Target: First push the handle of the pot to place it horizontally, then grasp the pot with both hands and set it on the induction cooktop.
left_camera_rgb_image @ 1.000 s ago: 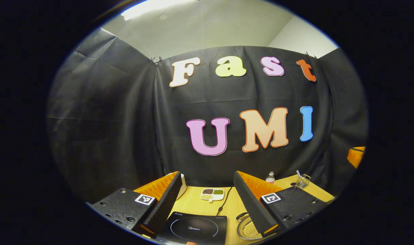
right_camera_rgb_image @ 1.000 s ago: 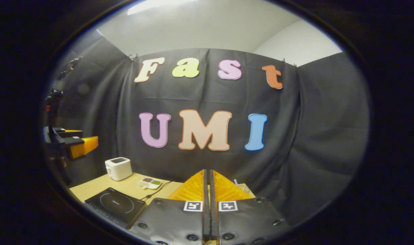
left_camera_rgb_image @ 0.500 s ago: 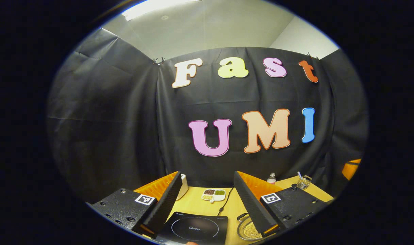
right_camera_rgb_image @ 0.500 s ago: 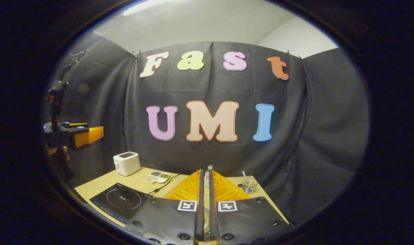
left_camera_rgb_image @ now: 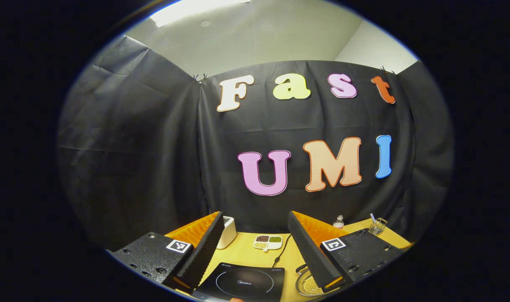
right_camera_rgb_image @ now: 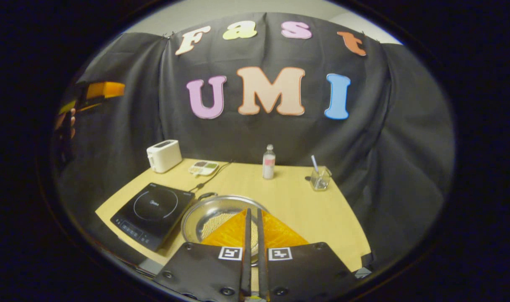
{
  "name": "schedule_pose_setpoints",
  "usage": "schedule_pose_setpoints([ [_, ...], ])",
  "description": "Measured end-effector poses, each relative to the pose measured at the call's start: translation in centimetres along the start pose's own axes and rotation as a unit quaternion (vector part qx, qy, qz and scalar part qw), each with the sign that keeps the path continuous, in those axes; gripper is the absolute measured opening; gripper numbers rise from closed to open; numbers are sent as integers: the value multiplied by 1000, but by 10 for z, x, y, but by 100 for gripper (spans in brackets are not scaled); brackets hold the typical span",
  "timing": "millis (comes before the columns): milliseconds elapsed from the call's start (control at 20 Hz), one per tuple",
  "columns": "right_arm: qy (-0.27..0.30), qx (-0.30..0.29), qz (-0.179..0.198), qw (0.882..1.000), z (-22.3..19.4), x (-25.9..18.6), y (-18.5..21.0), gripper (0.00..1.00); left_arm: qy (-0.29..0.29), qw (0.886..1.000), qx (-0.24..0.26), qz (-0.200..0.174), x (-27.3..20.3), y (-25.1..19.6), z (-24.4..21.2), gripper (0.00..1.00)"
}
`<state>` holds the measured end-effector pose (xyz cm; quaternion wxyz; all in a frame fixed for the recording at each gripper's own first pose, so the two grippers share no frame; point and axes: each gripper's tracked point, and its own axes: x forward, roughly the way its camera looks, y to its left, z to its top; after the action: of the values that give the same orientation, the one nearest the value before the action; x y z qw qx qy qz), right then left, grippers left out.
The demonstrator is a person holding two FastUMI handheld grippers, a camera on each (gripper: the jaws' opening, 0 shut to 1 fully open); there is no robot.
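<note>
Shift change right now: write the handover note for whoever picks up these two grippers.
Left gripper: open, raised above the induction cooktop.
Right gripper: fingers nearly together, empty, above the pot.
The pot sits on the table, right beside the cooktop, with one handle at its far rim.
Done: nothing visible yet.
Left: push the handle horizontal, grasp the pot with both grippers, set it on the cooktop.

A bright ceiling light panel [left_camera_rgb_image: 196, 7] glares white above the black booth wall, which soaks up light and stays dim. The yellow surface [right_camera_rgb_image: 288, 197] below it is evenly lit, with soft shadows. Fisheye bending curves the wall's edges; the picture rims blur slightly.
</note>
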<state>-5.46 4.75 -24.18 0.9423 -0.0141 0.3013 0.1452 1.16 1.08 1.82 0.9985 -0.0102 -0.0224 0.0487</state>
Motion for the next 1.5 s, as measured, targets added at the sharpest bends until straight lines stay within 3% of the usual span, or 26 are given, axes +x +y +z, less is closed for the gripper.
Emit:
schedule_pose_setpoints([
  [350,114,-16,49,992,-99,22,20,9,-3,1000,8,20,-4,15,5,98],
  [600,187,-7,74,980,-150,33,33,10,-3,999,11,36,-5,27,4,100],
  [800,251,1,82,965,-182,39,35,5,2,999,11,53,-3,37,1,98],
  [850,262,3,79,962,-187,42,33,0,5,998,10,56,-2,39,-1,98],
  [900,269,4,75,960,-190,44,31,5,7,998,9,59,-3,41,-3,98],
  [950,273,6,72,959,-191,44,28,0,10,998,9,63,-3,43,-5,98],
  [1000,275,6,68,959,-191,47,24,5,11,998,9,66,-3,45,-7,100],
  [1100,277,11,67,958,-191,52,16,0,13,997,8,73,-2,48,-8,100],
  [1150,278,15,66,958,-189,53,15,2,15,997,7,75,-2,49,-9,100],
  [1500,272,0,28,962,-172,94,-35,3,21,995,4,95,2,57,-14,98],
])
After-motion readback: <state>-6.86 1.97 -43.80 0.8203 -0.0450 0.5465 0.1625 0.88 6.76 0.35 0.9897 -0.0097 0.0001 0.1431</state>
